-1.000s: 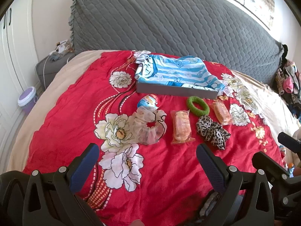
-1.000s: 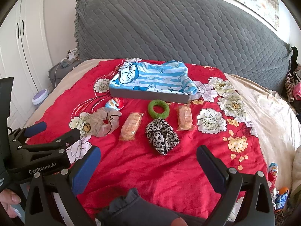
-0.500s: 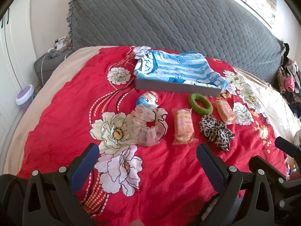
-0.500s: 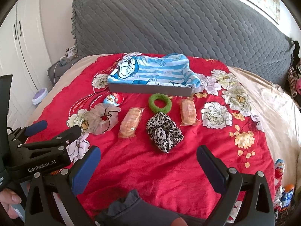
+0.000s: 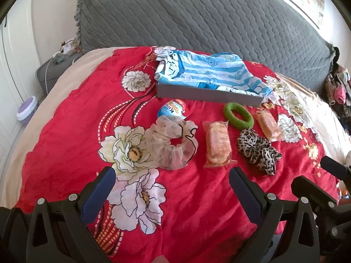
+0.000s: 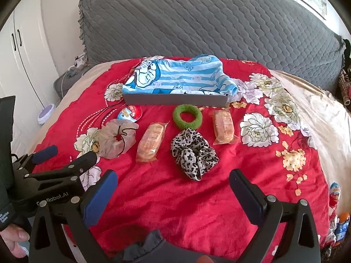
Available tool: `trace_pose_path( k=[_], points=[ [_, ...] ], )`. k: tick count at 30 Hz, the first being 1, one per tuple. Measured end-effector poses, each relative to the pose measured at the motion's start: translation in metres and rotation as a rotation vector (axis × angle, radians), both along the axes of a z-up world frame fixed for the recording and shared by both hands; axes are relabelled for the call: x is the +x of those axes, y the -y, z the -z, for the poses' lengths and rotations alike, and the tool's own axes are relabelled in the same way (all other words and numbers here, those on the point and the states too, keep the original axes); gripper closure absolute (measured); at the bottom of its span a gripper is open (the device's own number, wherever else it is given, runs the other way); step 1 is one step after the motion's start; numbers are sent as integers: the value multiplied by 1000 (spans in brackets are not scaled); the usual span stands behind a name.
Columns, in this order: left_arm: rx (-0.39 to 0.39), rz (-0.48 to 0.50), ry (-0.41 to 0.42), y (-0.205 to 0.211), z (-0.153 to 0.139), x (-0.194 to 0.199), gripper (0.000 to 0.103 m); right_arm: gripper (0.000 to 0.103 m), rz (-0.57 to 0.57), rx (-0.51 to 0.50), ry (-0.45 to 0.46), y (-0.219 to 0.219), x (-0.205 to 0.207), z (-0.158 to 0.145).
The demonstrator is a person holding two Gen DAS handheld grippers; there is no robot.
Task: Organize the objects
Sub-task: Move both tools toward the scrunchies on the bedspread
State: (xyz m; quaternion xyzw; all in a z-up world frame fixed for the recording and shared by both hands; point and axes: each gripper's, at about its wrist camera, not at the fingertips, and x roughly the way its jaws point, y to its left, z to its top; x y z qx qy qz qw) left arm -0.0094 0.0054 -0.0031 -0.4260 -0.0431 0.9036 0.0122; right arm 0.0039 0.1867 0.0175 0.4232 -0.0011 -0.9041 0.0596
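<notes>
Both my tongs, left (image 5: 172, 190) and right (image 6: 172, 191), hang spread and empty over the bed (image 6: 219, 197). Ahead: leopard scrunchie (image 6: 193, 153), 2 snack packs, green scrunchie (image 6: 187, 116), then the grey tray (image 6: 175, 99).

On my feed both units are black plastic with silver screw heads along the finger linkages. Left gripper (image 5: 172, 188) and right gripper (image 6: 172, 188) each carry blue textured pads (image 5: 99, 195) on the inner faces. From the right wrist camera, white "Robot.AI" lettering shows on the left unit's side (image 6: 54, 196), first letters cut off. A dark gathered cuff, probably a sleeve (image 6: 142, 245), sits at the bottom edge. One hand (image 6: 15, 239) is visible at lower left.
</notes>
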Motion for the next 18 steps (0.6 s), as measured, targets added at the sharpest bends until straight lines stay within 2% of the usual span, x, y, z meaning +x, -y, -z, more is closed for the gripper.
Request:
trace_pose_path(
  k=[13, 18],
  points=[
    [-9, 0, 22, -2, 15, -15, 0, 1, 3, -2, 13, -4, -16, 11],
    [-23, 1, 29, -3, 22, -23, 0, 1, -13, 60, 4, -3, -25, 16]
  ],
)
